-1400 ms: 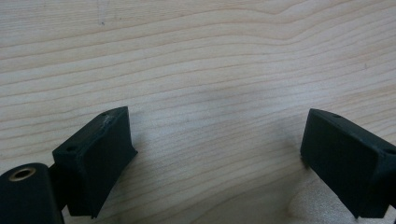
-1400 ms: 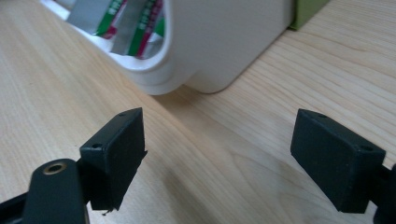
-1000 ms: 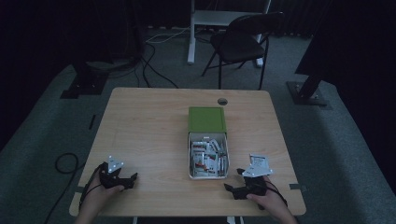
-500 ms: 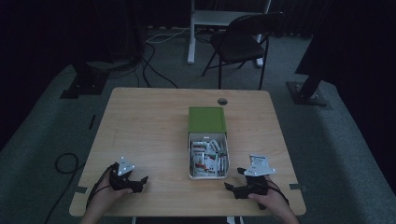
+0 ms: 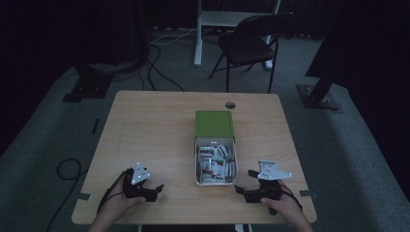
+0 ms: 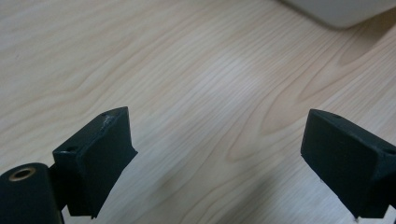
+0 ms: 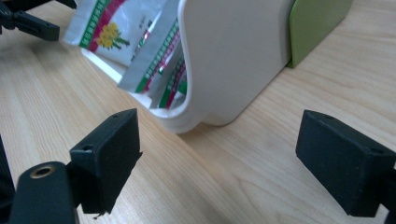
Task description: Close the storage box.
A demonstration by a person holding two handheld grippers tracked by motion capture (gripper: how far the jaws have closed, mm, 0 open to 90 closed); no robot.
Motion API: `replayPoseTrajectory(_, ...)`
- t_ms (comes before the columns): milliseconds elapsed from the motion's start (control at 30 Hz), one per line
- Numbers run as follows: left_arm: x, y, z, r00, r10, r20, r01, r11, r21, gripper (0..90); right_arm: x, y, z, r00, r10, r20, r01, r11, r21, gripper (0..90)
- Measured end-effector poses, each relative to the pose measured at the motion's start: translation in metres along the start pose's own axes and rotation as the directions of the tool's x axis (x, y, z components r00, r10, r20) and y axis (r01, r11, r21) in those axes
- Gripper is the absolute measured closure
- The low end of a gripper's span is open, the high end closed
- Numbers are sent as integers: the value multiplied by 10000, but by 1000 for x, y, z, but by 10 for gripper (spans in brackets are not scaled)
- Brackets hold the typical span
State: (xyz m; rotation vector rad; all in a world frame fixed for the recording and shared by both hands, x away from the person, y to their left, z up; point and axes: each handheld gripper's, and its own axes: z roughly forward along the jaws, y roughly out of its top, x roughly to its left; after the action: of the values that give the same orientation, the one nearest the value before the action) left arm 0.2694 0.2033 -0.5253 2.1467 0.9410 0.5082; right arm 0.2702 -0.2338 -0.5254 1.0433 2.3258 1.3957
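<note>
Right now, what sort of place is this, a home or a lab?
Probably a lab or recording studio, not a home: a lone wooden table on grey carpet, cables trailing across the floor, dark surroundings, and a folding chair behind.

White box [image 5: 214, 181] of packets mid-table; grippers [image 5: 155, 189] [image 5: 242, 184] flanking.

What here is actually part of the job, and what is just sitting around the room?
Likely part of the job:
- white box of packets
- green lid lying behind it
- left gripper, open
- right gripper, open, nearest the box
- wooden table

Just lying about:
- folding chair
- floor cables
- white stand
</note>
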Motion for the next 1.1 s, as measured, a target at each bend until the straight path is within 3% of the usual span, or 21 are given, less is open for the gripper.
replayPoseTrajectory(167, -9, 8, 2, 9993, 206, 312, -196, 9993, -319, 97, -1, 3, -3, 9998, 216, -7, -216, 9995, -240, 135)
replayPoseTrajectory(700, -31, 31, 10, 9921, 515, 1141, -376, 9920, -1202, 98, 2, 16, -4, 9999, 166, -35, -168, 9976, -673, 136)
replayPoseTrajectory(767, -33, 35, 11, 9914, 760, 1062, -616, 9892, -1330, 98, 2, 18, -5, 9999, 147, -45, -150, 9971, -740, 136)
replayPoseTrajectory(967, -42, 47, 14, 9893, 942, 1119, -701, 9767, -2028, 98, 1, 23, -5, 9998, 187, -51, -191, 9950, -985, 137)
replayPoseTrajectory(1100, -46, 51, 17, 9880, 1029, 1149, -768, 9742, -2122, 98, -1, 25, -4, 9997, 249, -83, -256, 9945, -1017, 139)
